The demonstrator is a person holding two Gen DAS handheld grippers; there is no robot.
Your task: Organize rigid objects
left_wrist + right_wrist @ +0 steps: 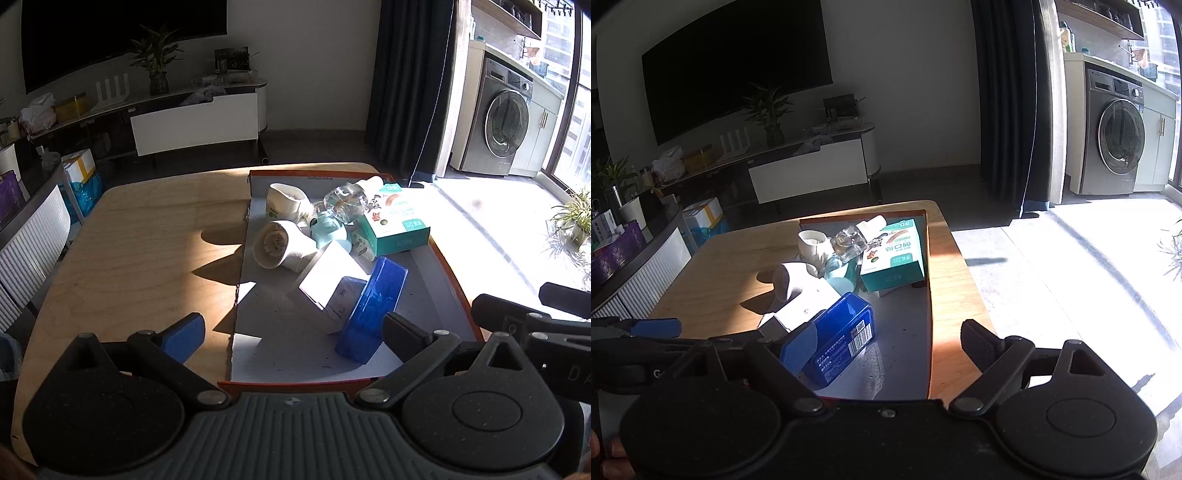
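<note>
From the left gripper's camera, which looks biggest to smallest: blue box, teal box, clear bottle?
1. Blue box, though it lies nearest the camera, so unsure.
2. Teal box, about alike in apparent size.
3. Clear bottle, plainly smallest.

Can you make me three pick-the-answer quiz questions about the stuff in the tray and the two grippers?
1. Where does the blue box sit?
A. in the tray's near part
B. on the bare table
C. on the floor

2. What colour is the bandage carton on its sides?
A. red
B. teal
C. black

3. How is the left gripper?
A. shut on the blue box
B. shut on nothing
C. open, holding nothing

Answers:
1 A: it leans on the grey floor of the tray, nearest the grippers.
2 B: its side walls are teal, and its top is pale with print.
3 C: its fingers stand wide apart, and the right gripper is open as well.
</note>
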